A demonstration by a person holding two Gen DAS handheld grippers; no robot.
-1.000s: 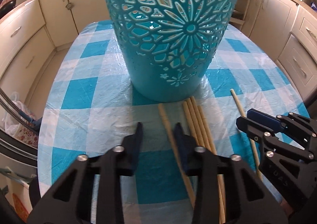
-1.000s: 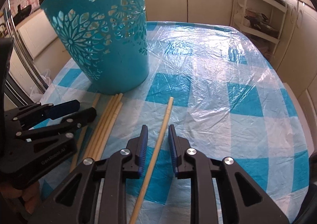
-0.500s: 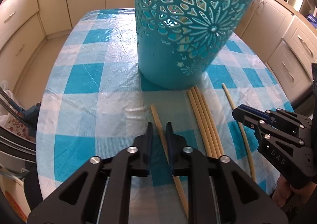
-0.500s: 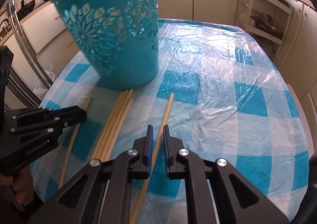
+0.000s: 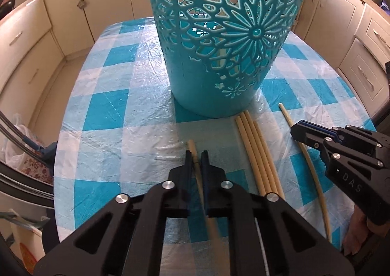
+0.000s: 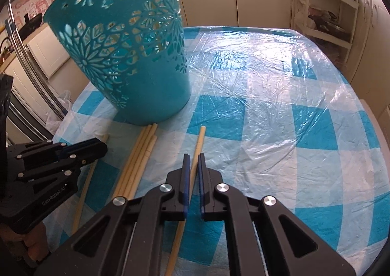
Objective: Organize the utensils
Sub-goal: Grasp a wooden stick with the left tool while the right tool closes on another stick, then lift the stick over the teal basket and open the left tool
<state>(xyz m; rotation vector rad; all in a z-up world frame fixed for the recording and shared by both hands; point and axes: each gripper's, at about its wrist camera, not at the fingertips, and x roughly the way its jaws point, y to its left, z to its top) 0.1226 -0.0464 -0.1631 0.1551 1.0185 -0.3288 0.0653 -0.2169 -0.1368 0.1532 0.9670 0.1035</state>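
A tall teal cut-out basket stands on the blue-checked table, also in the right wrist view. Long pale wooden chopsticks lie in front of it. My left gripper is shut on one chopstick, whose tip pokes out past the fingers. My right gripper is shut on another chopstick; the same stick shows in the left wrist view. A bundle of several chopsticks lies between the two grippers, seen also in the right wrist view.
The table wears a blue-and-white checked cloth under clear plastic. Cream kitchen cabinets ring the table. An open shelf unit stands at the far right. A bag hangs off the left edge.
Both grippers have closed from open onto their chopsticks. The left gripper shifted left over its stick, then came nearer the basket. The bundle has not moved.
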